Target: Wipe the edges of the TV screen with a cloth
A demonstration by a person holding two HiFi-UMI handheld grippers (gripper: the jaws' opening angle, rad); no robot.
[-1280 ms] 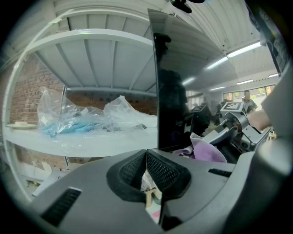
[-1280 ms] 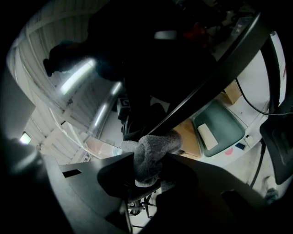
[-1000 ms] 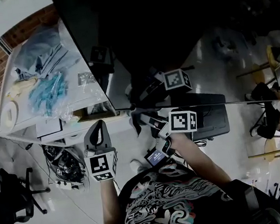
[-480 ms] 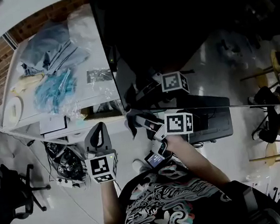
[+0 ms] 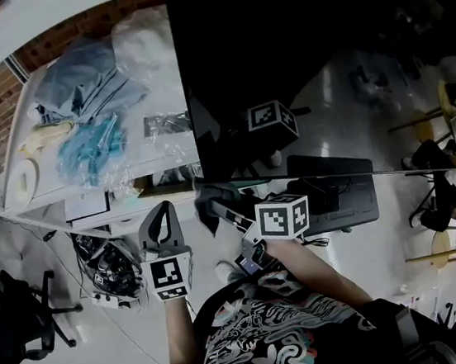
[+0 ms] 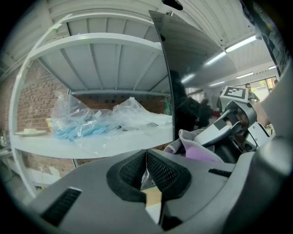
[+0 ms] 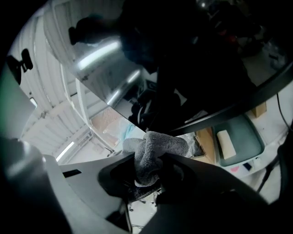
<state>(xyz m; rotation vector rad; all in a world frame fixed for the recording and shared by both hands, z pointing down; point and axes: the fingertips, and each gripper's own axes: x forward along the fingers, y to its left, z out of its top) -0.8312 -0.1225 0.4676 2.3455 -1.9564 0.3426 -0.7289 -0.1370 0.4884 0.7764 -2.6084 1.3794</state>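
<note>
The cloth (image 7: 155, 146) is clamped in the jaws of the right gripper (image 7: 153, 171), at the lower edge of the TV screen (image 5: 295, 60). The left gripper (image 6: 146, 167) is held below the screen's corner, jaws closed together on nothing.

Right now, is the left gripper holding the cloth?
No, the cloth is pinched in the right gripper, while the left gripper has its jaws shut on nothing.

I can't read any words or numbers here. The cube (image 5: 171, 276) on my left gripper (image 5: 159, 218) and the cube (image 5: 282, 215) on my right gripper (image 5: 213, 206) show only black and white squares. The little lit screen (image 5: 252, 259) nearby is too small to read.
</note>
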